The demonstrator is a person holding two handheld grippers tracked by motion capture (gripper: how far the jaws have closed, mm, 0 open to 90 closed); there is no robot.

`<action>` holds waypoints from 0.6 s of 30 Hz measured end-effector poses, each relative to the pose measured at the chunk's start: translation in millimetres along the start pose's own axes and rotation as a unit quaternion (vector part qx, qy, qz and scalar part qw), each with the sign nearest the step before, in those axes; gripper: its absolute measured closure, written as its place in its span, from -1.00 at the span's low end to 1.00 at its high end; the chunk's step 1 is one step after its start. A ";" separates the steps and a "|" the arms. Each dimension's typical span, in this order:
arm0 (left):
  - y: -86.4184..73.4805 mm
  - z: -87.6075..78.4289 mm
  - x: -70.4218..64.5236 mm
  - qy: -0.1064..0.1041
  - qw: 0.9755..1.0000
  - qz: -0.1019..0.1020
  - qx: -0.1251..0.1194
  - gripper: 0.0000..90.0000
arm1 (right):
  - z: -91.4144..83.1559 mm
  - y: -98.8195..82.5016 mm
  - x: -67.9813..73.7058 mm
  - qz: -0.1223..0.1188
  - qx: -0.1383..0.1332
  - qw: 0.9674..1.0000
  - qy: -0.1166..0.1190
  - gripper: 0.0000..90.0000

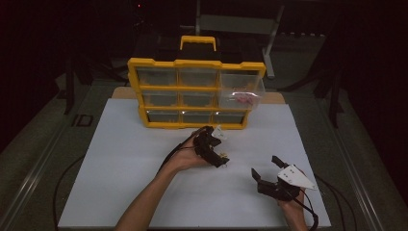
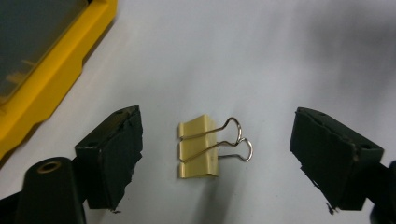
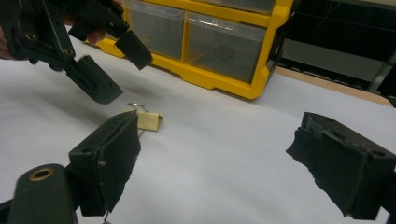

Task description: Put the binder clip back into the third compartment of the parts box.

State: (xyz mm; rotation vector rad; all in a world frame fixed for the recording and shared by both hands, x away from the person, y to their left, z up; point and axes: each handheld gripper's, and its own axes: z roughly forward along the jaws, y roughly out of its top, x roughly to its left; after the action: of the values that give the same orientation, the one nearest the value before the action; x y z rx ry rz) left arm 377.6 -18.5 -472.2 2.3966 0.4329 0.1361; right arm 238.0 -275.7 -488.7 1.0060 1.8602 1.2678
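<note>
Item: one yellow binder clip [image 2: 200, 150], small, with two wire handles folded to one side. It lay flat on the white sheet [image 1: 130, 159] that covered the table, a little in front of the drawer cabinet and apart from it.

Left gripper [image 2: 215, 154]: held above the clip and pointed down at it. Its two black jaws stood wide apart, one on each side of the clip, neither touching it. In the right gripper view the same gripper [image 3: 114, 70] hung just over the clip [image 3: 148, 119], with a gap under its pads. In the high view it [image 1: 222, 156] sat near the middle of the sheet, in the person's left hand [image 1: 185, 156].

Right gripper [image 3: 210, 172]: jaws wide apart, nothing between them. It was held low over the sheet, well to the side of the clip, aimed toward it. In the high view it [image 1: 265, 169] sat at the near right part of the sheet.

Drawer cabinet [image 1: 195, 63]: yellow frame, three rows of three clear drawers, black and yellow handle on top, upright at the far edge of the sheet. The upper right drawer [image 1: 240, 89] stood pulled out; something pinkish lay in it, too small to identify.
</note>
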 end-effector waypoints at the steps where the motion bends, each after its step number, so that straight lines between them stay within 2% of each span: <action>1: -0.5 1.0 0.0 0.001 1.000 0.000 0.001 -0.56 | 0.1 0.0 0.0 -0.001 0.000 1.000 0.000 -0.71; 12: -4.2 11.4 -3.1 0.004 1.000 0.010 0.017 -0.17 | -0.2 0.0 -0.2 0.001 0.000 1.000 -0.001 -0.71; 16: -4.3 14.7 -4.0 0.012 0.999 0.016 0.025 0.02 | -0.2 0.0 -0.2 0.000 0.000 1.000 -0.001 -0.71; 18: -4.2 16.3 -4.6 0.015 0.999 0.017 0.026 0.05 | -0.2 0.1 -0.1 0.000 0.000 1.000 -0.001 -0.71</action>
State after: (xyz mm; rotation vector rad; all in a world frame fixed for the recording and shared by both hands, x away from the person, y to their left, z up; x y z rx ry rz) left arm 375.7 -27.1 -487.2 2.4561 0.4155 0.1780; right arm 237.9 -275.9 -488.6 1.0070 1.8588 1.2671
